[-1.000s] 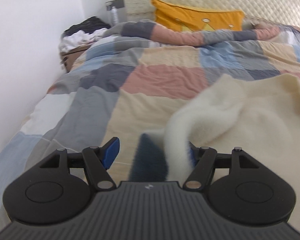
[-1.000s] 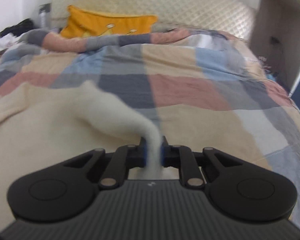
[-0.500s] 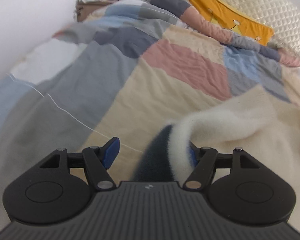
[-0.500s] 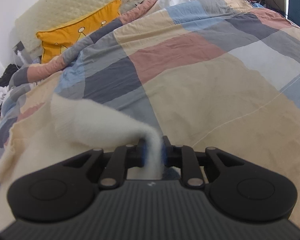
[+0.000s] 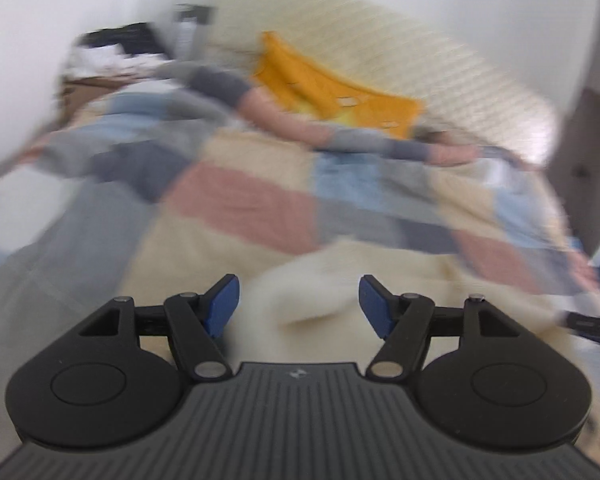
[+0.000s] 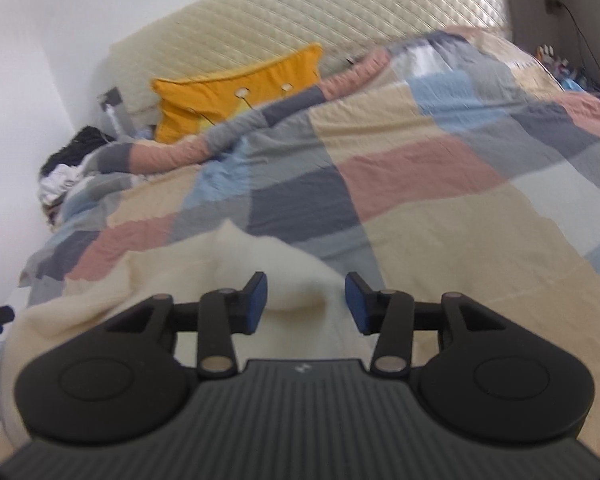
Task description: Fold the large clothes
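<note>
left gripper (image 5: 298, 300) has its jaws spread wide, nothing pinched, just a fluffy cream garment (image 5: 312, 296) lying loose under the gap. right gripper (image 6: 306, 300) is opening up, a hump of the same garment (image 6: 296, 276) between the pads but not squeezed. it's spread on the near end of the bed, on the checked quilt (image 6: 412, 168). further back a yellow pillow (image 6: 236, 100) leans on the headboard (image 6: 340, 20). left view is pretty blurry.

Patchwork quilt (image 6: 380, 184) covers the bed; yellow pillow (image 6: 236, 96) leans on the quilted headboard (image 6: 340, 12); heap of clothes (image 6: 72, 160) sits by the wall.
</note>
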Available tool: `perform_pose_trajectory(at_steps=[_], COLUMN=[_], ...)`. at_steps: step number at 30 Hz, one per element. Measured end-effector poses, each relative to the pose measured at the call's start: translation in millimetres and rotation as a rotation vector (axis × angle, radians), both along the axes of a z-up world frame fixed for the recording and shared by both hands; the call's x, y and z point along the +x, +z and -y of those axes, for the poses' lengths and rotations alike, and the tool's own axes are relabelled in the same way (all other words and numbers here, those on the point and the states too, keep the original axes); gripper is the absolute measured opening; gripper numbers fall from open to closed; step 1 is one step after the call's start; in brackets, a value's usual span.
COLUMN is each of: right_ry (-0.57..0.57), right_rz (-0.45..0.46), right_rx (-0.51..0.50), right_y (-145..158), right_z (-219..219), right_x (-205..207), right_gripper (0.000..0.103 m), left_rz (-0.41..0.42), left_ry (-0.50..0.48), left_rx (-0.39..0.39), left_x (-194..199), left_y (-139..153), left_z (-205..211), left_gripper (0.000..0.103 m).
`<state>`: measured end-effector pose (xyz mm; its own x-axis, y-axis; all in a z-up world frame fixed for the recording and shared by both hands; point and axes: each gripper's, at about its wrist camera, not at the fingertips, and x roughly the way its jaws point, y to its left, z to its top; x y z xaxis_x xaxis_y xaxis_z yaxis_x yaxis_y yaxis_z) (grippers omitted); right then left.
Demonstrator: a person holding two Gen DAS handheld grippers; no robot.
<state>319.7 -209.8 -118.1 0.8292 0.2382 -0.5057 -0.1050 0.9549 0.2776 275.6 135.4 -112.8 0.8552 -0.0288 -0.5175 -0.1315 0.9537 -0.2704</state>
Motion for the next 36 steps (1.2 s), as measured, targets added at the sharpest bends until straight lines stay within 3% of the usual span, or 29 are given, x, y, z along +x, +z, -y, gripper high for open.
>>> perform_pose_trajectory(at_steps=[3, 6, 9, 12, 15, 17, 23, 28, 33, 36], right_ry=[0.066, 0.107, 0.097, 0.081, 0.146, 0.176, 0.083, -0.024, -0.099, -0.136], right_rz=[-0.011, -0.051, 0.015, 0.083, 0.014, -0.046, -0.192, -0.215, -0.169, -0.184], right_rx=[-0.010, -0.037, -0.115, -0.125, -0.026, -0.061, -0.245, -0.238, -0.233, -0.208], right_y=[-3, -11, -4, 6, 3, -6, -49, -61, -53, -57], right_z=[-15, -32, -42, -39, -40, -52, -72, -58, -46, -36], right_x=[3, 8, -1, -6, 3, 15, 64, 92, 106, 110], right_gripper=[0.045, 0.043, 0.044, 0.044, 0.044, 0.041, 0.029, 0.019, 0.019, 0.014], left_rz=[-0.024, -0.110, -0.208, -0.254, -0.270, -0.281, -0.314, -0.293, -0.226, -0.259], left_ry=[-0.131, -0.156, -0.149, -0.109, -0.070, -0.041, 0.089, 0.170, 0.255, 0.268], left_rx=[-0.067, -0.006, -0.013, -0.025, -0.053, -0.057, -0.049, -0.095, -0.007, -0.034], left_x=[10, 32, 52, 66, 76, 83, 106, 117, 115, 120], left_y=[-5, -27, -52, -67, -75, -78, -78, -76, -63, -70], left_z=[23, 47, 56, 53, 48, 40, 10, -24, -35, -48], left_gripper=[0.071, 0.062, 0.055, 0.051, 0.051, 0.051, 0.051, 0.046, 0.045, 0.045])
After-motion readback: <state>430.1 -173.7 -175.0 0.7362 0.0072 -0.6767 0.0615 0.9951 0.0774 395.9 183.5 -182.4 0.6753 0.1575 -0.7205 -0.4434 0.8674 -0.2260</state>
